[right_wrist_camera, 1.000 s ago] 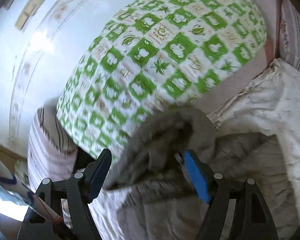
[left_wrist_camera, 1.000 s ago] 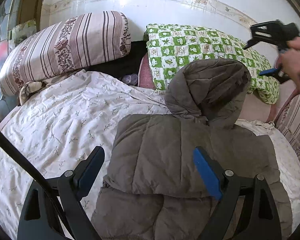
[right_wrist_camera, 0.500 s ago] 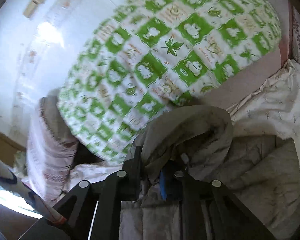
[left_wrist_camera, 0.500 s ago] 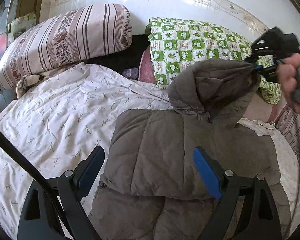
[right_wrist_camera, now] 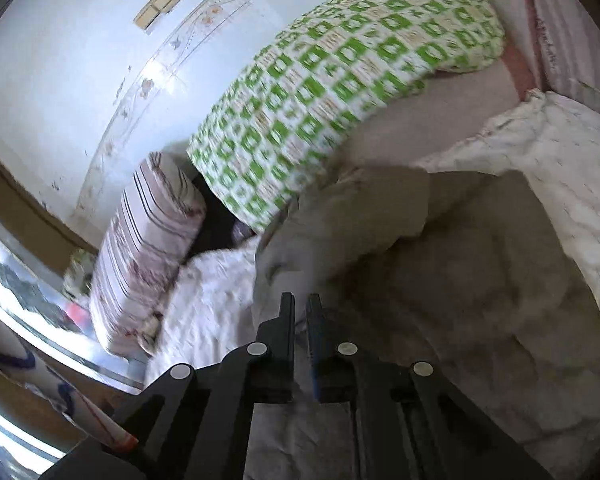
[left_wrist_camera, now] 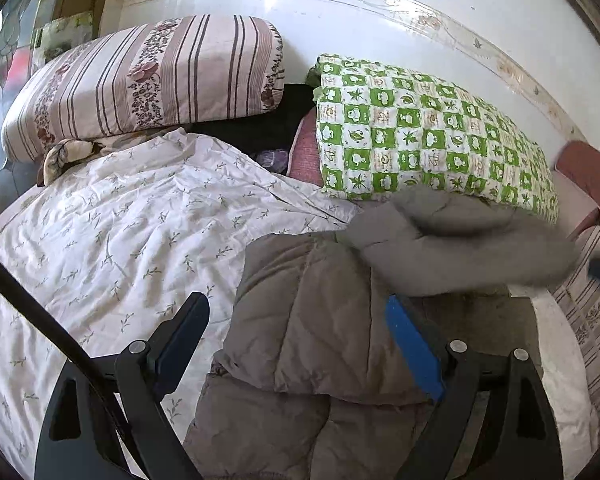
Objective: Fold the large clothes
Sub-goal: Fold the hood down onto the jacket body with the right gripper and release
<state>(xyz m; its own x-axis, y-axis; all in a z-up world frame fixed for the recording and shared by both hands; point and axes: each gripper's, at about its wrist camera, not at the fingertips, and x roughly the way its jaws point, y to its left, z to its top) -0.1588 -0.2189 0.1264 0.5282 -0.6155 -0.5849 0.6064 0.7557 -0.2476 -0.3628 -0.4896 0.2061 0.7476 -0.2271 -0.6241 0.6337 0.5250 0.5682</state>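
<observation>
Motion blur smears the hood (left_wrist_camera: 460, 248), and whether fabric sits between the clenched right gripper (right_wrist_camera: 301, 312) is hard to tell. The grey padded jacket (left_wrist_camera: 320, 320) lies part-folded on the floral quilt (left_wrist_camera: 120, 232); the left gripper (left_wrist_camera: 296, 324) hangs over it, its 2 fingers spread wide, holding nothing.

Open quilt (left_wrist_camera: 132, 232) left of jacket (left_wrist_camera: 312, 320); pillows (left_wrist_camera: 420, 132) + wall (left_wrist_camera: 340, 12) block far side.

No readable text (pillow print illegible)
</observation>
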